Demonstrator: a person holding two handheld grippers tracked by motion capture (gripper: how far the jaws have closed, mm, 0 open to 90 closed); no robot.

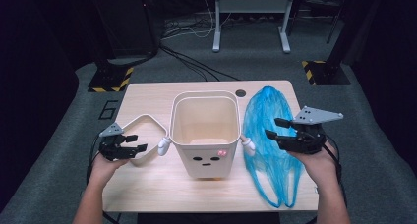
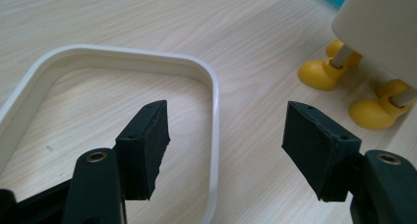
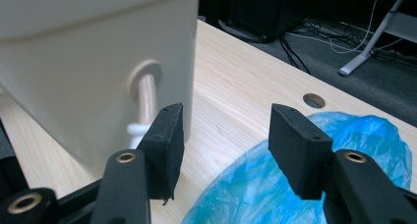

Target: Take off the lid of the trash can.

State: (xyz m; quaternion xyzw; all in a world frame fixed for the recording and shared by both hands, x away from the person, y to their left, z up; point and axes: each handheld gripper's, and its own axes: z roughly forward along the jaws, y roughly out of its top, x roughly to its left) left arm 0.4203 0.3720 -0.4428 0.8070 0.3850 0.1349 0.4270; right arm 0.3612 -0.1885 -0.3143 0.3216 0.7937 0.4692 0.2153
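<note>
- Plainly, the left gripper [image 1: 129,144] hovers with jaws parted over the white ring frame [image 1: 147,120] at the bin's [image 1: 204,130] nine o'clock — grasping nothing.
- Right gripper [image 1: 276,128], released, sits over the blue bag [image 1: 268,135] at three o'clock; the bin's top is cut off in its view.

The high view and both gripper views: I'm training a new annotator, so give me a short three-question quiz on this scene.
1. True or false: the white ring frame sits on top of the bin.
2. Which thing lies under the right gripper? A) blue plastic bag B) the ring frame C) a lid
3. What colour are the bin's feet?

Key
1. False: it lies flat on the table, to the bin's left, by the left gripper.
2. A; the jaws stand open above it.
3. Yellow.
</note>
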